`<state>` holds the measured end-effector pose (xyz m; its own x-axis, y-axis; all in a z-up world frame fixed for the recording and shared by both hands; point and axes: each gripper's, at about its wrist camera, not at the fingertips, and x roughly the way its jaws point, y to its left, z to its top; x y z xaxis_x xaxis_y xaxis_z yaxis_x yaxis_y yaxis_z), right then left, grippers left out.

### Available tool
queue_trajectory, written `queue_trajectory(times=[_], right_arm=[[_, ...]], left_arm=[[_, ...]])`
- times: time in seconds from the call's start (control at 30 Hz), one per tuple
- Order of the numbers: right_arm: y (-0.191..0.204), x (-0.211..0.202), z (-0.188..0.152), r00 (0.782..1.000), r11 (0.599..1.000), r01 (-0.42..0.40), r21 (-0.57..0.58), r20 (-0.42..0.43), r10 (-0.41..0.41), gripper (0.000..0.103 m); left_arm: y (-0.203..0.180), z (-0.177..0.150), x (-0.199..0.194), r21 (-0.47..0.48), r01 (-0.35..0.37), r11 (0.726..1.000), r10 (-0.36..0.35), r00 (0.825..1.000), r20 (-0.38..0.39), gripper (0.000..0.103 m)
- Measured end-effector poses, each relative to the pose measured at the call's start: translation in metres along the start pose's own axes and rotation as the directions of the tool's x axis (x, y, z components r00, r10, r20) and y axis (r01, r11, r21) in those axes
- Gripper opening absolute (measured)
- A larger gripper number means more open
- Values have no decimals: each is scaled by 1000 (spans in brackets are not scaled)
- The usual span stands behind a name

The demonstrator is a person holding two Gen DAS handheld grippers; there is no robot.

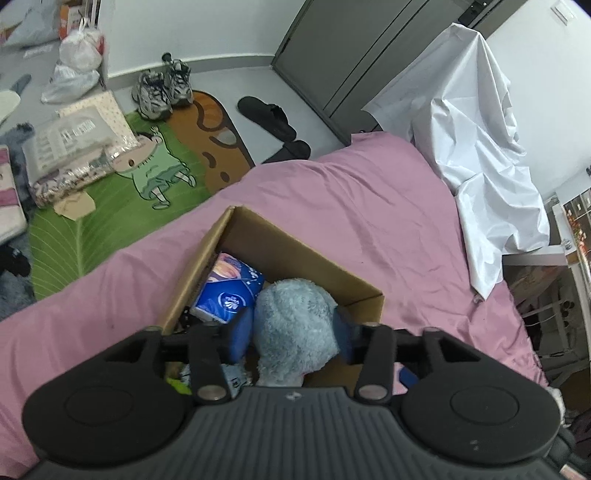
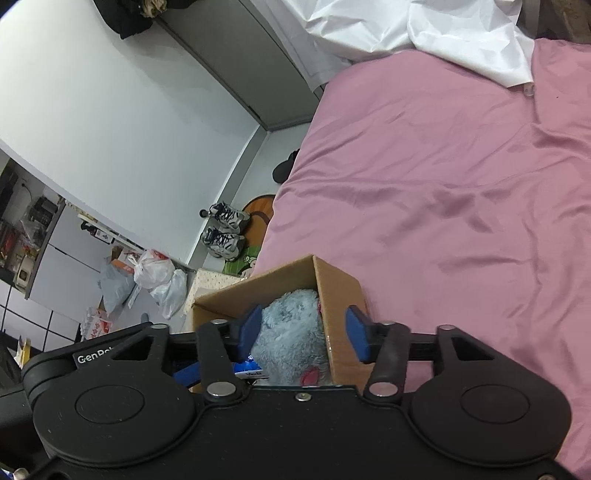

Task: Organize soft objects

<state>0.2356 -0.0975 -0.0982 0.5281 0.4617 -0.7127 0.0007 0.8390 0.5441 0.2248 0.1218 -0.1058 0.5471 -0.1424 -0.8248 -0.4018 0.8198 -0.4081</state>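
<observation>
My left jaws (image 1: 295, 332) and right jaws (image 2: 304, 332) stand apart around the blue plush toy (image 1: 295, 325), unpressed, inside the cardboard box (image 1: 295, 254) on the pink bed (image 1: 369, 206).

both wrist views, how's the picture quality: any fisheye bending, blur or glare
Left wrist view: strong fisheye bending, the wardrobe leans and the pink bedsheet bulges; the green rug at the left edge is slightly soft; the cardboard box and blue plush toy are sharp. Right wrist view: heavily tilted, the white sheet is nearly blown out; even daylight, no harsh shadows.
</observation>
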Motion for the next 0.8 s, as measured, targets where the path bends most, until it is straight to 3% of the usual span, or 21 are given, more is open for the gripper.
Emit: queue_trajectory(times=[0.17, 0.27, 0.43, 0.8], right_arm=[[-5, -12, -1, 1000, 1000, 7, 5, -15, -7, 67], [-8, -23, -1, 1000, 1000, 19, 2, 7, -19, 81], [-16, -42, -3, 999, 1000, 22, 15, 31, -23, 90], [-19, -78, -17, 995, 995, 84, -61, 68, -80, 103]], left_arm=[[-5, -5, -14, 25, -56, 998, 55, 998, 13, 78], [-6, -8, -22, 41, -71, 997, 71, 997, 11, 84], [-8, -18, -36, 60, -88, 994, 88, 996, 18, 94], [-13, -41, -73, 101, -103, 990, 96, 993, 71, 103]])
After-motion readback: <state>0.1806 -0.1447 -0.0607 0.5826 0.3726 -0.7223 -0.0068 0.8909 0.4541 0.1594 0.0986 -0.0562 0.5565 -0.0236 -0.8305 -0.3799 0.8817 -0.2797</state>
